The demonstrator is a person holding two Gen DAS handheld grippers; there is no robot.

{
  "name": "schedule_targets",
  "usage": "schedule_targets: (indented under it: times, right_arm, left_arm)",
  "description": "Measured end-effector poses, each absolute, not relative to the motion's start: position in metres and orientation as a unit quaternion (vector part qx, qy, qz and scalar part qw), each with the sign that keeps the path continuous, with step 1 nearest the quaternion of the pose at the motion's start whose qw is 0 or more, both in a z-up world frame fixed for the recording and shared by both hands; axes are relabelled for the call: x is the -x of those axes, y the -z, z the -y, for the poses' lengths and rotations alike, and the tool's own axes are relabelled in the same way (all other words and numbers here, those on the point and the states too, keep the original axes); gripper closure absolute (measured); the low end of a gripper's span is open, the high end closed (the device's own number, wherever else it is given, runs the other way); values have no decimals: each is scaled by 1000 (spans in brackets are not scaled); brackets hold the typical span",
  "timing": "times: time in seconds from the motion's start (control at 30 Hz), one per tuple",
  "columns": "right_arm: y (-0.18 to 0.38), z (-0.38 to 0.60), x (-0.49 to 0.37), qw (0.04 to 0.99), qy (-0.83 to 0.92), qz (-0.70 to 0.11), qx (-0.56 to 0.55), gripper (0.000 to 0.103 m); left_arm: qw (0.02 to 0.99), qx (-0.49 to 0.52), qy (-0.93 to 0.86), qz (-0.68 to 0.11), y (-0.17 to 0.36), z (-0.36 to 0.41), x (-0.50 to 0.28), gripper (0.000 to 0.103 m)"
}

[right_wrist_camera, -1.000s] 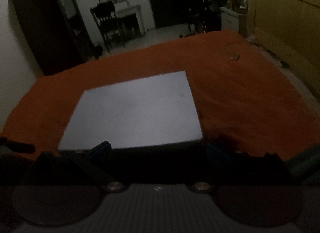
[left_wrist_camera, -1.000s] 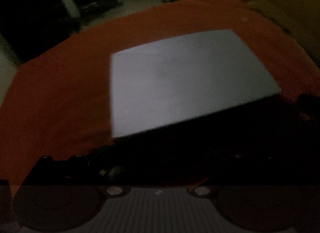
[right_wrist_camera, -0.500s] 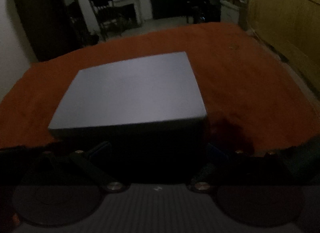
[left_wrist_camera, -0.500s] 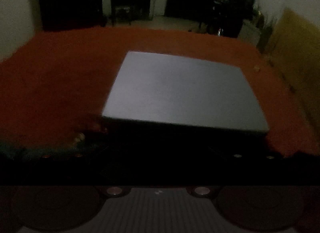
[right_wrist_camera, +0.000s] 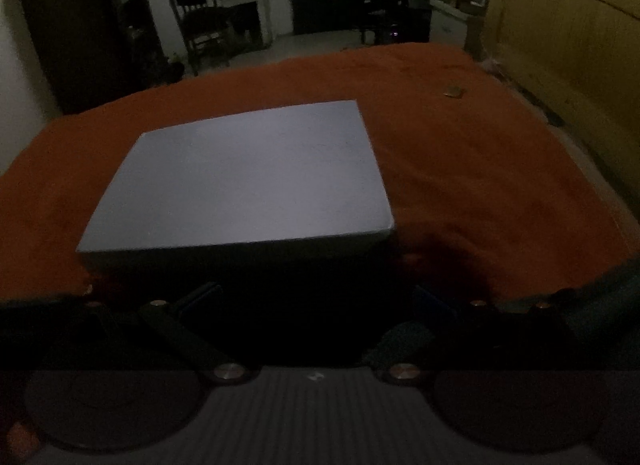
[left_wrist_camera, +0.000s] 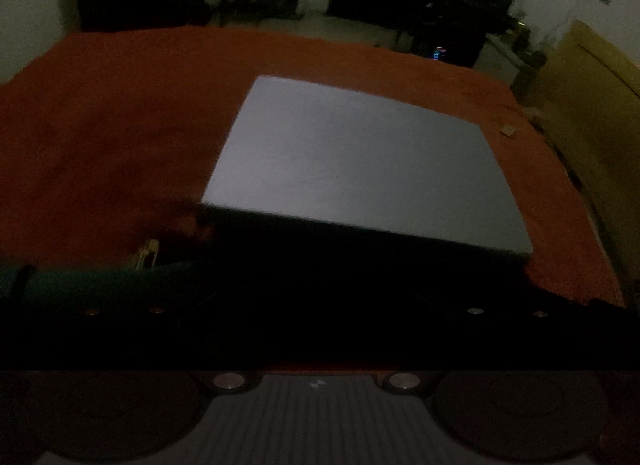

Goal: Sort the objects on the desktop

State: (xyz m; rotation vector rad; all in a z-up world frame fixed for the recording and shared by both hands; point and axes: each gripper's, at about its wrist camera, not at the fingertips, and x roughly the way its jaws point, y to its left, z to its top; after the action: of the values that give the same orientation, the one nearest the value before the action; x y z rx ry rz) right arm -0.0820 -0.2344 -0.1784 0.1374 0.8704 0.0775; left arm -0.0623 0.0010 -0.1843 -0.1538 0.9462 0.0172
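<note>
Both wrist cameras look across a flat grey box (left_wrist_camera: 360, 169) lying closed, lid up, on an orange-red cloth (left_wrist_camera: 100, 137) that covers the work surface. In the right wrist view the same box (right_wrist_camera: 244, 181) sits squarely ahead with its near edge toward the camera, and a small tan object (right_wrist_camera: 454, 92) lies alone on the cloth well beyond it, toward the yellow wooden panel (right_wrist_camera: 568, 37); the left view shows that same small piece (left_wrist_camera: 508, 130) just past the box's far right corner. The room is so dim that the lower part of each frame is nearly black. The right gripper (right_wrist_camera: 316, 297) shows two dark fingers spread apart on either side of the box's near face with nothing between them, so it reads as open, though the murk makes this less than certain. Of the left gripper (left_wrist_camera: 316, 285) I cannot tell how the jaws stand: its fingers are lost in shadow. A dark green sleeve-like shape (left_wrist_camera: 100, 281) and a pale small item (left_wrist_camera: 146, 253) sit at the box's near left corner, too dark to name. The step in hand looks like approaching the box to lift or open it. The next move likely calls for both grippers to close on opposite edges of the lid evenly, keeping it level.
</note>
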Motion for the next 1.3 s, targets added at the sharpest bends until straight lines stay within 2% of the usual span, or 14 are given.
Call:
schedule_targets:
  times: [0.63, 1.3]
  right_arm:
    - [191, 216, 75, 893, -51, -446, -32, 0]
    - [194, 208, 80, 895, -45, -443, -30, 0]
  left_arm:
    - [881, 11, -14, -472, 192, 13, 65, 1]
    - [882, 9, -16, -472, 185, 8, 75, 1]
